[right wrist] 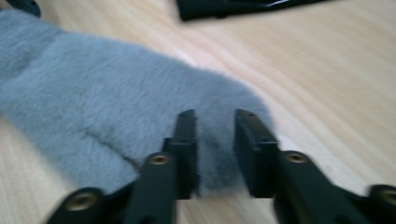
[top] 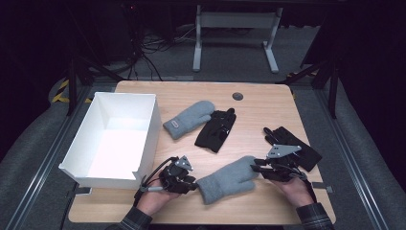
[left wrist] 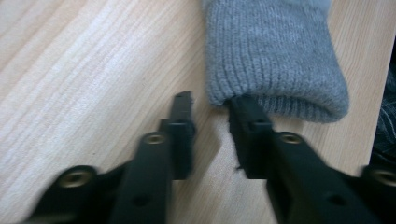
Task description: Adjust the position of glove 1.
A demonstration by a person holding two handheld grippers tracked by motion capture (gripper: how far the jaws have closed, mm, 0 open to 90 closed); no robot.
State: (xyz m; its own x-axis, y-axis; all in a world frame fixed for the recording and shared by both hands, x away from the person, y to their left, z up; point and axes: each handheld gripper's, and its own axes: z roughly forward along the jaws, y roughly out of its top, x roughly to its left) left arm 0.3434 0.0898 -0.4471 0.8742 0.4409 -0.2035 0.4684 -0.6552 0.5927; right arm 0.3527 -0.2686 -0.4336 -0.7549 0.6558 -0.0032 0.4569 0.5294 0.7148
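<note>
**Two hand-held grippers at the ends of a grey mitten**

A grey mitten [top: 229, 178] lies flat on the wooden worktop [top: 253, 103], near its front edge, stretched between the person's two hands. Its knitted cuff points toward the left hand-held gripper [top: 194, 182] and its rounded fuzzy tip toward the right hand-held gripper [top: 254, 166].

In the left gripper view, the left hand-held gripper [left wrist: 211, 105] has its jaws slightly apart. One jaw tip touches the rim of the cuff [left wrist: 280, 100]; the other rests on bare wood just beside it. The gap between them shows only worktop, so nothing is gripped.

In the right gripper view, the right hand-held gripper [right wrist: 215, 114] also holds its jaws a little apart, with the mitten's tip [right wrist: 140, 93] under and between them. The pads do not visibly squeeze the fabric, so the jaws read as open over it.

Farther back on the worktop lie a second grey mitten [top: 189, 119] with a small label on its cuff and, touching it, a black glove [top: 216, 129]. Another black glove [top: 292, 143] lies just behind the right hand. A white open box [top: 148, 129] stands at the left side of the worktop, close to the left hand.
</note>
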